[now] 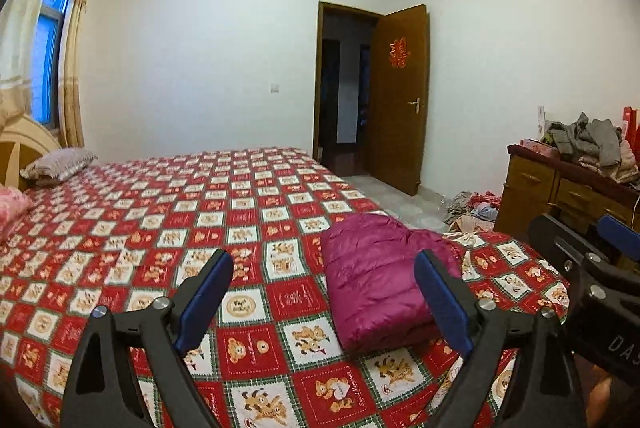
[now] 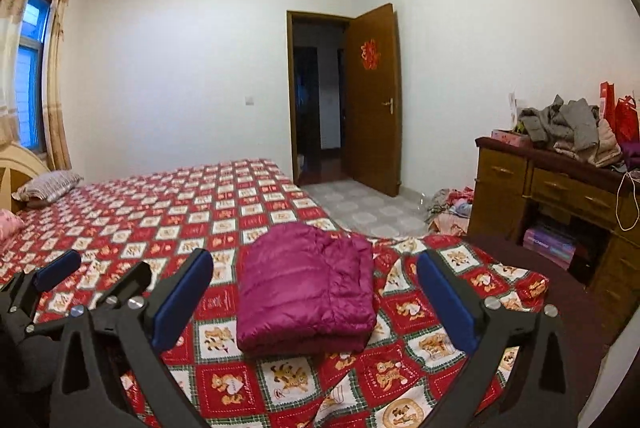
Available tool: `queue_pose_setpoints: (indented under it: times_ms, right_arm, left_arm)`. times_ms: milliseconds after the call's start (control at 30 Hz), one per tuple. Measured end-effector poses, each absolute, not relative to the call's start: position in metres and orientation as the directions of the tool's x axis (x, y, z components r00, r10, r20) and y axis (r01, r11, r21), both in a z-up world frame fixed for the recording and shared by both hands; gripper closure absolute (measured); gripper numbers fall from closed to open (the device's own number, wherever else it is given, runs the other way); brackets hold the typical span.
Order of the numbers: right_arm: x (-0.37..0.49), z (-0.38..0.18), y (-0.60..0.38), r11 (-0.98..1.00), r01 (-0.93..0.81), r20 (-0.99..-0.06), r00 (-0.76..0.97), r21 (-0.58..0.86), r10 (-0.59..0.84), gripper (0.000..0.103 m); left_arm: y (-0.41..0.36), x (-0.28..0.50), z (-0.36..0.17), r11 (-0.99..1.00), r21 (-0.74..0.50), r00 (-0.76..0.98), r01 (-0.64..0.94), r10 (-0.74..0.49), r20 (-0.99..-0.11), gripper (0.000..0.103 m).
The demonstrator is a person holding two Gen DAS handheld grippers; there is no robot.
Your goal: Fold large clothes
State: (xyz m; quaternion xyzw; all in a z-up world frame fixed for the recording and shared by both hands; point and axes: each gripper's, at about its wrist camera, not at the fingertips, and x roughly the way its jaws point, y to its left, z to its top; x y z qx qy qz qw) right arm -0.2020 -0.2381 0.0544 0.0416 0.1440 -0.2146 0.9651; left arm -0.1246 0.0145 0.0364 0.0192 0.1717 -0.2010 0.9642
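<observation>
The folded magenta jacket (image 2: 306,288) is shown near the bed (image 2: 160,220) corner; both grippers' jaws are held released (nothing grasped). Puffy layers may spring apart if nudged.

Folded magenta quilted puffer jacket (image 2: 306,288): slightly shiny synthetic cloth. Red-and-white checked cartoon bedsheet (image 2: 168,224): matt cotton-like cloth. Brown wooden bench (image 2: 560,183): glossy varnish. Blue-padded black tool fingers (image 1: 206,298): matt plastic.

bed, bear-print red quilt (image 1: 248,211); striped pillow (image 1: 60,163); open brown door (image 2: 372,99); wooden dresser (image 2: 560,187) under piled grey clothes (image 2: 568,123)
</observation>
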Motion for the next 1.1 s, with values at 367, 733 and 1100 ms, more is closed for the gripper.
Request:
queue_pose_setpoints:
  times_ms: [367, 733, 1100]
  right_arm:
    - [-0.216, 0.059, -0.25, 0.901, 0.427, -0.241, 0.885, 0.078, -0.399, 0.0]
    - [-0.225, 0.061, -0.255, 0.895, 0.436, -0.224, 0.885, 0.096, -0.407, 0.0]
    - [-0.222, 0.063, -0.26, 0.899, 0.429, -0.237, 0.886, 0.087, -0.399, 0.0]
  left_arm:
    - [0.008, -0.137, 0.045, 0.924, 0.014, 0.878, 0.383, -0.359, -0.318, 0.008]
    - [0.008, -0.142, 0.048, 0.934, 0.041, 0.897, 0.355, -0.328, -0.297, 0.008]
    - [0.008, -0.146, 0.05, 0.934, 0.044, 0.897, 0.355, -0.327, -0.296, 0.007]
